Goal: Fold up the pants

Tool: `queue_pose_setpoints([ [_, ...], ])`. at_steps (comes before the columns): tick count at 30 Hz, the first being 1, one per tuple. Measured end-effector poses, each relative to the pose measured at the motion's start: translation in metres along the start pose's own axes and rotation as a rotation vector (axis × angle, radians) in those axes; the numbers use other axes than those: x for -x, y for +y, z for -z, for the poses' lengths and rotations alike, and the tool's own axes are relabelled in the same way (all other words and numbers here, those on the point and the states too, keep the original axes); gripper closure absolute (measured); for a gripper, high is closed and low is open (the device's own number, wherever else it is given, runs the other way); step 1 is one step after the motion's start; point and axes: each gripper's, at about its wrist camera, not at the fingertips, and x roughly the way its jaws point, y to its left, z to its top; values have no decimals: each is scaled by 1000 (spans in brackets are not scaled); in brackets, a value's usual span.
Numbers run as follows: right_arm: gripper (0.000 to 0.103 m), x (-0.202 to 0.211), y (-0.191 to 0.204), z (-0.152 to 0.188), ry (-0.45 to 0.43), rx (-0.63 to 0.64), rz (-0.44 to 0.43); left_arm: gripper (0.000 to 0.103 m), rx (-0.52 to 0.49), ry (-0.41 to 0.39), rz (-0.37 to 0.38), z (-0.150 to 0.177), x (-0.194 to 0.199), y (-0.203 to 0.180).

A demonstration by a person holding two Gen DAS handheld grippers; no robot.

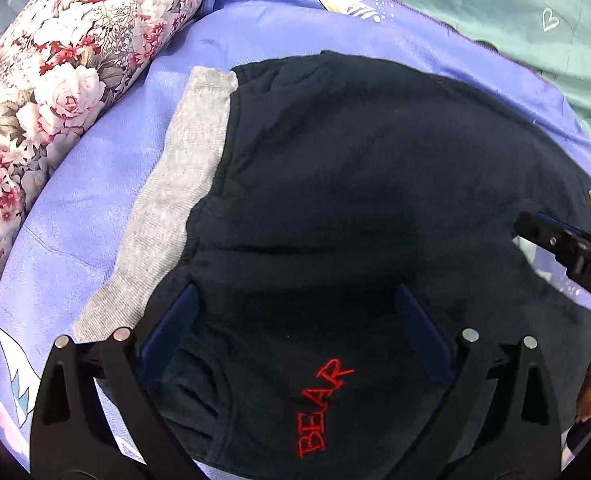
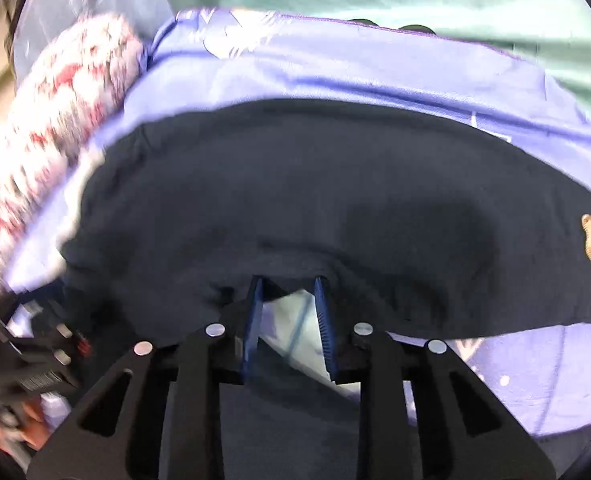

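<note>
Dark navy pants [image 1: 335,184] with a grey waistband [image 1: 183,168] and red "BEAR" lettering [image 1: 323,408] lie on a lilac sheet [image 1: 95,220]. My left gripper [image 1: 295,292] is open, its blue pads hovering over the pants near the lettering. My right gripper [image 2: 289,280] is partly open at the near edge of the pants [image 2: 295,184], with the cloth edge at its fingertips; no firm grip shows. The right gripper also shows in the left wrist view [image 1: 535,228] at the pants' right edge.
A rolled floral quilt [image 1: 55,80] lies along the left of the sheet. A green blanket [image 1: 495,12] lies beyond the sheet at the back. The left gripper [image 2: 35,360] shows at the right wrist view's lower left. The right wrist view is motion-blurred.
</note>
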Motion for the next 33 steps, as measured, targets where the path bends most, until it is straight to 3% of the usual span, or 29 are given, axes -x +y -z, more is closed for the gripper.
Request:
queue_pose_setpoints([
  [2, 64, 1, 10, -15, -17, 58, 42, 4, 12, -6, 14, -1, 4, 3],
  [4, 57, 3, 12, -32, -29, 47, 9, 4, 31, -5, 21, -2, 4, 8],
  [8, 55, -7, 36, -72, -21, 26, -100, 4, 103, 19, 79, -5, 2, 23],
  [13, 54, -43, 82, -99, 26, 181, -27, 4, 110, 12, 78, -5, 4, 24],
  [15, 54, -52, 86, -106, -2, 217, 28, 4, 99, 19, 69, -4, 0, 23],
  [18, 54, -50, 66, -113, -22, 154, -26, 4, 83, 26, 53, -2, -4, 20],
  [22, 61, -49, 35, -120, -44, 98, -2, 2, 67, 24, 34, -1, -6, 16],
  [24, 72, -56, 29, -115, 8, 140, 0, 2, 59, 24, 26, -1, -6, 13],
  [27, 73, -56, 37, -104, 9, 247, 23, 2, 62, 24, 27, -2, -7, 14],
  [28, 71, -56, 39, -103, -1, 267, 40, 2, 65, 23, 28, -2, -7, 14],
  [30, 56, -58, 41, -101, -23, 304, 107, 2, 61, 22, 20, -2, -10, 10],
  [33, 53, -60, 41, -96, -28, 370, 123, 2, 48, 24, 8, 0, -12, 5],
])
